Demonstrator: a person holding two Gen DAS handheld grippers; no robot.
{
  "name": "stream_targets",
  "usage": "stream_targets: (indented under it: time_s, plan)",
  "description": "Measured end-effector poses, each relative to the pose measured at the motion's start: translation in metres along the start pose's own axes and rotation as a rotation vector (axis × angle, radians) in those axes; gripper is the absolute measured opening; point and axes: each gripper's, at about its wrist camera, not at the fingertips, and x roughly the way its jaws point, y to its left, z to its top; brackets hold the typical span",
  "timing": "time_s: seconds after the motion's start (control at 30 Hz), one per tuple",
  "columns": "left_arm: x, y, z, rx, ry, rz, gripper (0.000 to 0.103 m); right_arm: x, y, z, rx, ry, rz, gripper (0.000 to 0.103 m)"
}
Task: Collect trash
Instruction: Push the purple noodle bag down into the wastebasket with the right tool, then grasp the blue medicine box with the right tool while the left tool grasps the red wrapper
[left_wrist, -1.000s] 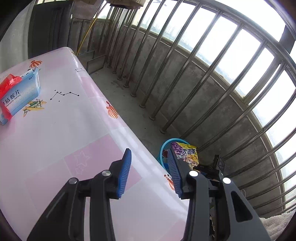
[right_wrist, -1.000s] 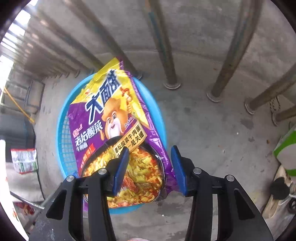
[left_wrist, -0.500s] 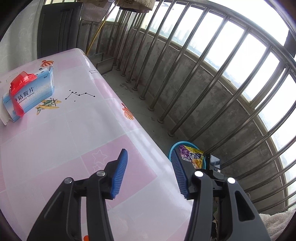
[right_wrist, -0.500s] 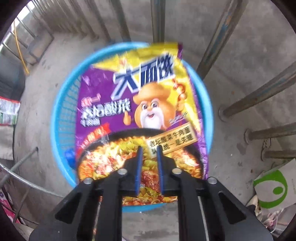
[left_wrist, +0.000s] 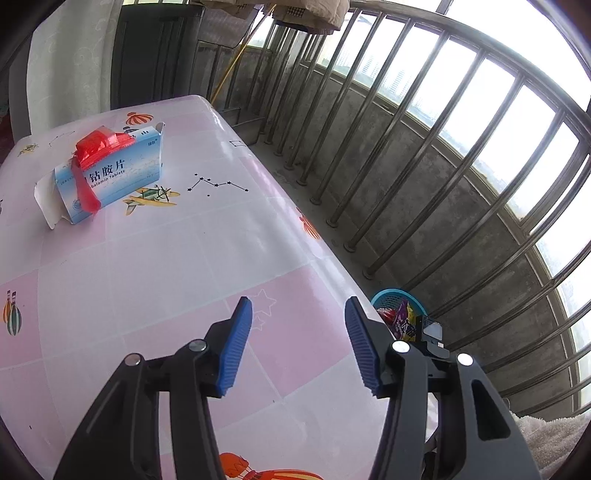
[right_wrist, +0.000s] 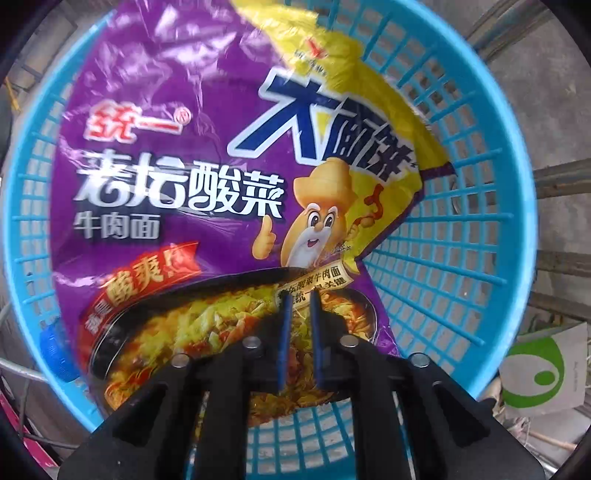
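A purple and yellow instant-noodle packet (right_wrist: 207, 177) lies in the round blue basket (right_wrist: 461, 240) on the concrete floor. My right gripper (right_wrist: 300, 298) points down just over the packet's lower part. Its jaws are opening, a narrow gap shows between the pads, and nothing is pinched there. On the pink table (left_wrist: 147, 277) my left gripper (left_wrist: 298, 301) hovers with jaws opening and nothing between them. Far left on the table lies a blue medicine box (left_wrist: 110, 181) with a red plastic scrap (left_wrist: 98, 142) draped over it. The basket (left_wrist: 391, 295) peeks out past the table's right edge.
A blue bottle cap (right_wrist: 55, 354) sits at the basket's left wall. White paper with a green logo (right_wrist: 543, 373) lies on the floor to the right. Metal railing bars (left_wrist: 369, 155) run along the balcony beyond the table.
The right gripper has sunk close to the basket, and the packet now lies inside it. The left gripper has moved along the table and the medicine box looks nearer.
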Motion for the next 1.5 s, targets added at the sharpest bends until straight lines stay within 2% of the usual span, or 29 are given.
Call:
stream_targets:
  time_s: [0.03, 0.07, 0.23, 0.37, 0.4, 0.57, 0.67, 0.8, 0.87, 1.03, 1.1, 1.17, 1.27, 1.37, 1.43, 1.5]
  plan:
    - [-0.001, 0.002, -0.001, -0.003, -0.003, 0.002, 0.051, -0.014, 0.000, -0.004, -0.008, -0.049, 0.008, 0.045]
    - [-0.003, 0.005, -0.002, -0.008, -0.006, 0.005, 0.051, -0.028, -0.001, -0.009, -0.013, -0.095, 0.003, 0.056]
    - [-0.011, 0.017, -0.006, -0.038, -0.021, 0.014, 0.052, -0.093, -0.019, -0.035, 0.027, -0.286, 0.086, 0.057]
    - [-0.022, 0.035, -0.012, -0.068, -0.038, 0.053, 0.054, -0.159, -0.022, -0.049, 0.059, -0.464, 0.202, 0.057]
    - [-0.026, 0.041, -0.012, -0.079, -0.047, 0.062, 0.054, -0.177, -0.017, -0.044, 0.046, -0.497, 0.237, 0.057]
    - [-0.055, 0.079, -0.008, -0.142, -0.140, 0.127, 0.055, -0.269, 0.043, -0.037, -0.079, -0.619, 0.446, 0.058]
    - [-0.074, 0.105, -0.001, -0.188, -0.214, 0.161, 0.055, -0.314, 0.098, -0.035, -0.192, -0.635, 0.587, 0.060]
    - [-0.096, 0.143, 0.014, -0.251, -0.313, 0.190, 0.055, -0.334, 0.186, -0.037, -0.358, -0.552, 0.796, 0.062]
    - [-0.104, 0.162, 0.024, -0.283, -0.354, 0.189, 0.055, -0.342, 0.228, -0.036, -0.399, -0.469, 0.889, 0.063]
    - [-0.099, 0.218, 0.064, -0.369, -0.405, 0.174, 0.055, -0.343, 0.329, -0.047, -0.442, -0.239, 1.026, 0.063]
    - [-0.085, 0.242, 0.085, -0.409, -0.376, 0.161, 0.054, -0.350, 0.364, -0.057, -0.461, -0.173, 1.035, 0.063]
    - [-0.062, 0.266, 0.103, -0.440, -0.317, 0.141, 0.047, -0.351, 0.393, -0.072, -0.465, -0.095, 1.060, 0.063]
    - [-0.017, 0.297, 0.119, -0.528, -0.181, 0.074, 0.036, -0.345, 0.426, -0.086, -0.426, 0.016, 1.088, 0.063]
    - [0.022, 0.313, 0.116, -0.624, -0.066, -0.014, 0.030, -0.331, 0.445, -0.093, -0.364, 0.071, 1.100, 0.063]
    - [0.036, 0.312, 0.112, -0.639, -0.025, -0.036, 0.022, -0.328, 0.453, -0.102, -0.318, 0.099, 1.107, 0.063]
    - [0.043, 0.302, 0.106, -0.640, 0.010, -0.085, 0.020, -0.320, 0.452, -0.103, -0.282, 0.148, 1.119, 0.063]
